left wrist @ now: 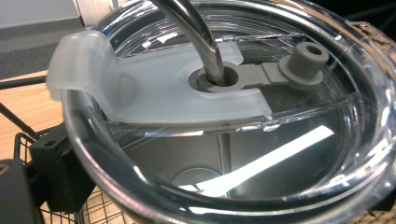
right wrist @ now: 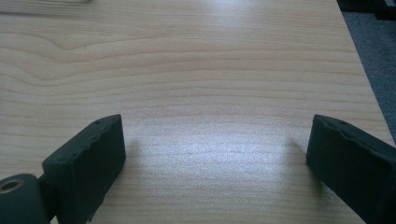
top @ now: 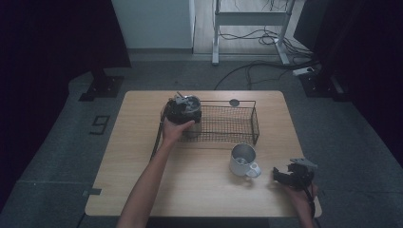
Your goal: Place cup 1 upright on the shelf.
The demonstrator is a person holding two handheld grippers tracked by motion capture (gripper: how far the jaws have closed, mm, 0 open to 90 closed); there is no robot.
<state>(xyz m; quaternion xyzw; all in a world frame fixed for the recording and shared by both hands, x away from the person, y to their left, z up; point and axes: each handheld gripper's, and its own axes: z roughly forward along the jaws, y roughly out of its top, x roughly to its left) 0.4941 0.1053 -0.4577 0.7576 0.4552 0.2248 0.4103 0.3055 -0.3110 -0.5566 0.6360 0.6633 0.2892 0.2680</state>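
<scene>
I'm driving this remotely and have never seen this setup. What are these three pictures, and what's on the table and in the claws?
No robot here: a person holds a claw in each hand. The high view looks down on a wooden table. On it sit a wire basket and, nearer the person, a metal mug. The left claw is at the basket's left end, against a tumbler with a clear lid and metal straw, seen close in the left claw's view; whether it grips is unclear. The right claw hangs by the table's near right corner; its own view shows the jaws wide apart over bare wood, holding nothing.
</scene>
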